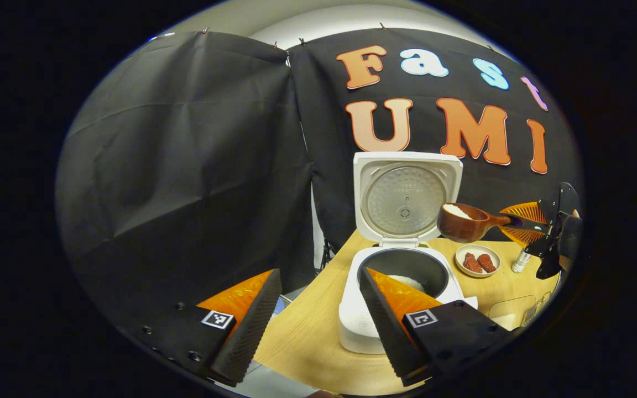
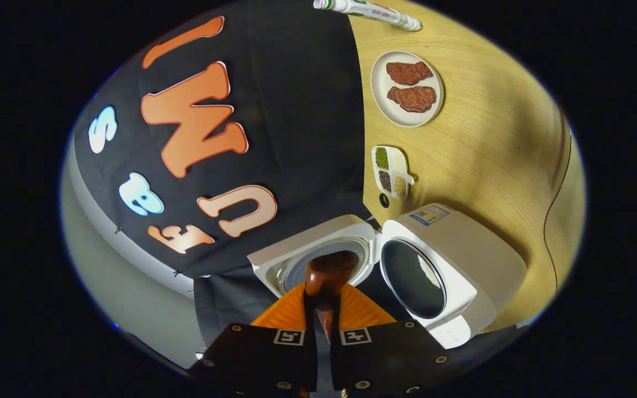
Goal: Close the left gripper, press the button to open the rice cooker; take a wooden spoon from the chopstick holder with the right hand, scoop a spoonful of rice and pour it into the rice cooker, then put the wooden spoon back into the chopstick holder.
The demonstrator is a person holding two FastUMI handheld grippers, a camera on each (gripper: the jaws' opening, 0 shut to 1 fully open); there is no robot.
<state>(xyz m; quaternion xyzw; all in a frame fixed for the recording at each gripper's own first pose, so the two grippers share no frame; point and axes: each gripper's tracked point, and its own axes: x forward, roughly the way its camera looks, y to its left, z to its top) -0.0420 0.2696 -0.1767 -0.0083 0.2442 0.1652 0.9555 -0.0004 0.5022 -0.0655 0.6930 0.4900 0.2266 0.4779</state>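
Already the white, boxy rice cooker point(image 1: 401, 309) stands open, its square lid point(image 1: 407, 196) tipped upright behind the dark round inner pot point(image 1: 407, 271), so the button press looks done, and the left gripper point(image 1: 318, 326) rests with its fingers spread wide and empty, the cooker sitting just beyond and between its right finger and the gap. The reddish-brown wooden spoon with a deep round bowl point(image 1: 462, 221) is out of its holder and held by the handle in the right gripper point(image 1: 523, 224), both fingers closed narrow on it; in the right gripper view the spoon point(image 2: 327, 276) runs straight out from between the fingers, with the open lid just past its bowl and the pot mouth point(image 2: 412, 279) off to the right of the fingertips. The spoon's bowl carries a heap of white rice, and it hangs above and to one side of the pot, not yet tipped; a patch of white rice already lies in the pot's bottom. By my reading, pouring and returning the spoon remain. Farther off, a small round cream plate point(image 2: 407, 88) holds two brown meat-like pieces, and a little divided white dish point(image 2: 391, 172) holds green, dark and pale grains.
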